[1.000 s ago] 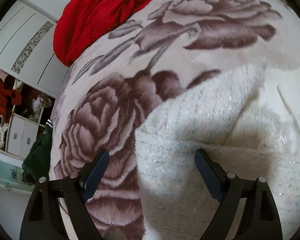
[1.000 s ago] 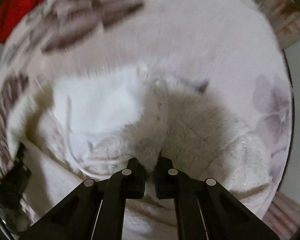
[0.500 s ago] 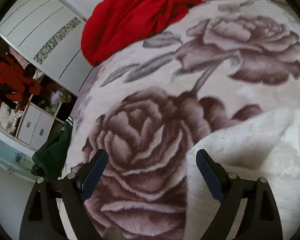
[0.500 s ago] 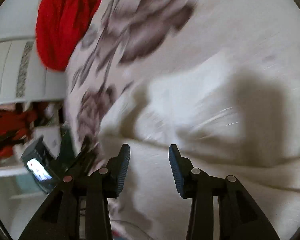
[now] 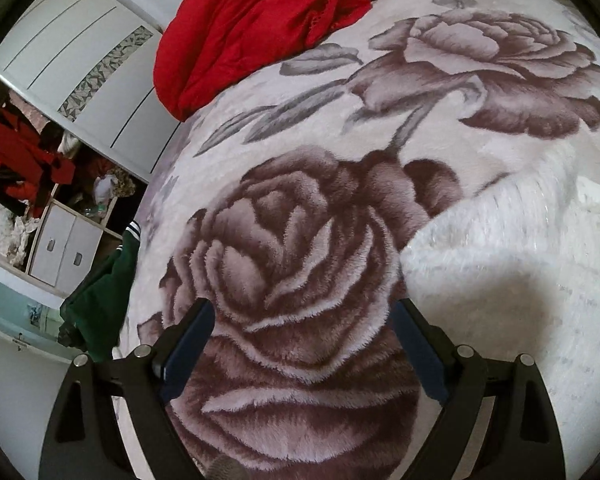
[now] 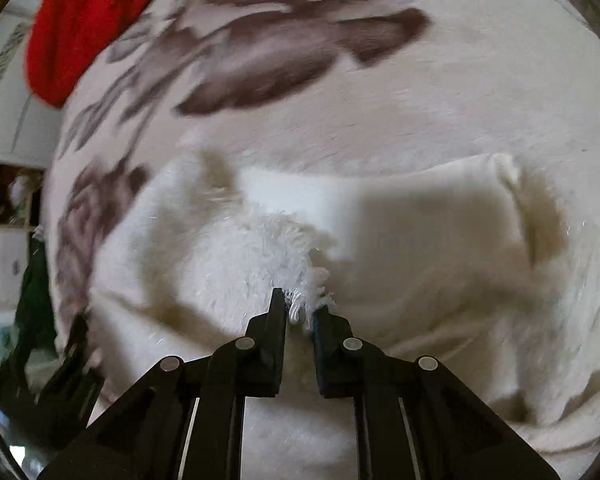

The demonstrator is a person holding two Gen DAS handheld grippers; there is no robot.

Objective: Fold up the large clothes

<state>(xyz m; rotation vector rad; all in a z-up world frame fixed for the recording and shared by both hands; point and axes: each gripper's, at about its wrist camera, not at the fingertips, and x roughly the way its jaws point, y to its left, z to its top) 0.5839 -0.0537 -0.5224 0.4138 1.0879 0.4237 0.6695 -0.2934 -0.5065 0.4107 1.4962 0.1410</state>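
A fluffy white knitted garment (image 6: 380,248) is spread on a plush cream blanket printed with large mauve roses (image 5: 292,248). Its fuzzy edge is pinched between the nearly closed jaws of the right gripper (image 6: 300,312). The left gripper (image 5: 300,344) is held wide apart over the blanket, with nothing gripped, just beside the garment's edge.

The blanket (image 5: 300,240) is pale cream with large mauve-brown roses and grey leaves. The fluffy garment (image 6: 240,272) on it is white, with faint glinting threads. A red cloth (image 5: 260,24) lies bunched at the blanket's far edge. A dark green garment (image 5: 104,292) with white stripes hangs beside it. The wardrobe (image 5: 80,60) is white with a grey mosaic strip.
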